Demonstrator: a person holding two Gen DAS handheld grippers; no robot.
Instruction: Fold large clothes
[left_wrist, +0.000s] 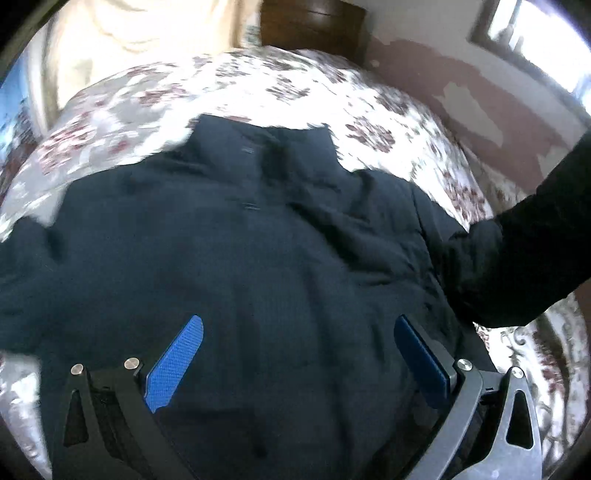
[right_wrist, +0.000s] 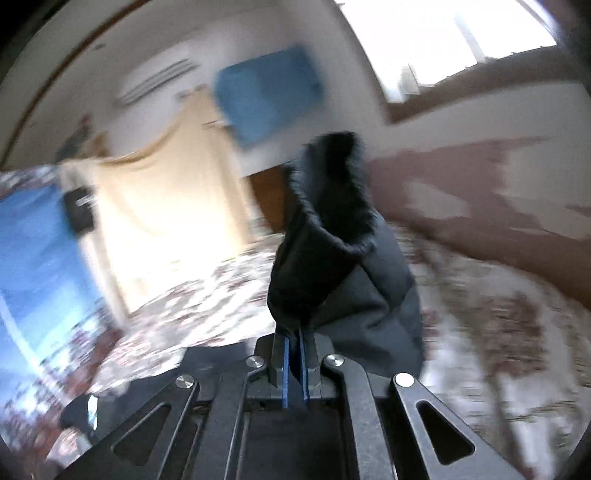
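Note:
A large dark navy jacket (left_wrist: 240, 236) lies spread on the floral bedspread (left_wrist: 295, 88), collar toward the far side. My left gripper (left_wrist: 295, 325) is open, its blue pads (left_wrist: 177, 362) wide apart just above the jacket's lower front, holding nothing. My right gripper (right_wrist: 294, 336) is shut on a sleeve of the jacket (right_wrist: 332, 258) and holds it up off the bed, the fuzzy cuff standing above the fingers. That raised sleeve shows in the left wrist view (left_wrist: 517, 251) at the right edge.
The bed's floral cover (right_wrist: 192, 310) runs around the jacket. A reddish patched wall (left_wrist: 480, 99) and a window (right_wrist: 443, 48) are on the right. A wooden headboard (left_wrist: 314, 29) and a cream curtain (right_wrist: 166, 206) stand beyond the bed.

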